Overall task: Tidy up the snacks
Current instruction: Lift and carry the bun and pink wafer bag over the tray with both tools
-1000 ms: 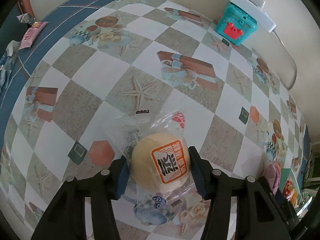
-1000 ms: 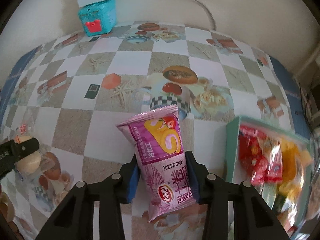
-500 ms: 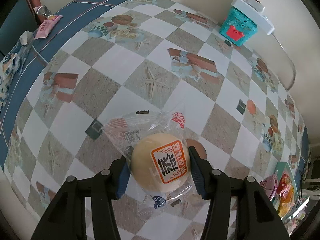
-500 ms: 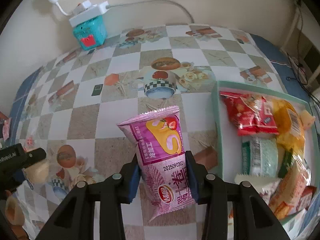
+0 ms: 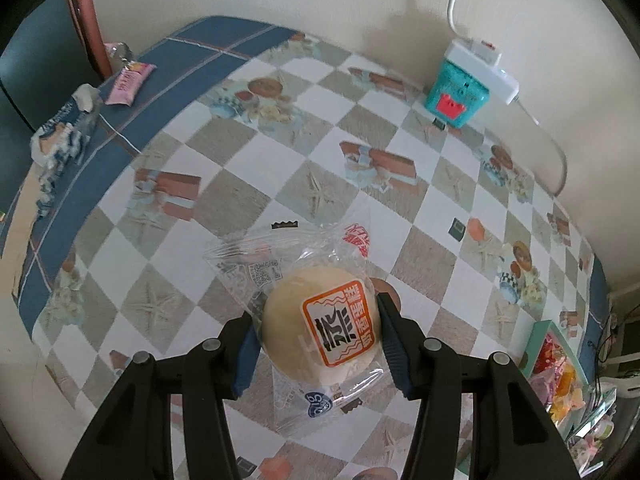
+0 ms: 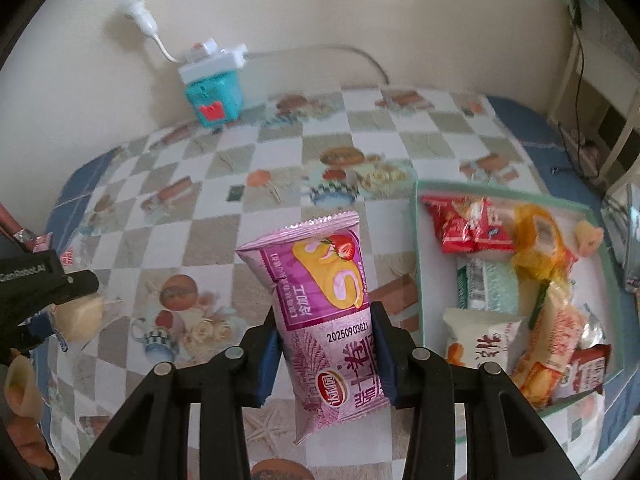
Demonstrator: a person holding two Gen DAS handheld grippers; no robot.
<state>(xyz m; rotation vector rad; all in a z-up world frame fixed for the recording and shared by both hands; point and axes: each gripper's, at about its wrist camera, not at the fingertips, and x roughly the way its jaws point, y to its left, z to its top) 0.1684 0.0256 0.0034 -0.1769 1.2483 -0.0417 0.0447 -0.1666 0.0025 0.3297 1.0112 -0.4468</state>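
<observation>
Snacks both airborne over counter (image 5: 408,128): left gripper (image 5: 316,334) pinching bun pack (image 5: 320,322), right gripper (image 6: 326,352) pinching purple cake pack (image 6: 320,280), so carry w/ steady squeeze, release low inside tray (image 6: 416,240).

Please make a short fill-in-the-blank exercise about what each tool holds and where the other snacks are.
1. The left tool grips a round bun sealed in a ____ wrapper.
2. The right tool grips a ____ packet printed with a swirl roll.
3. Many snacks already lie in the green ____ at the right.
4. A white power strip sits on top of the ____ box by the wall.

Missing words: clear; purple; tray; teal
</observation>
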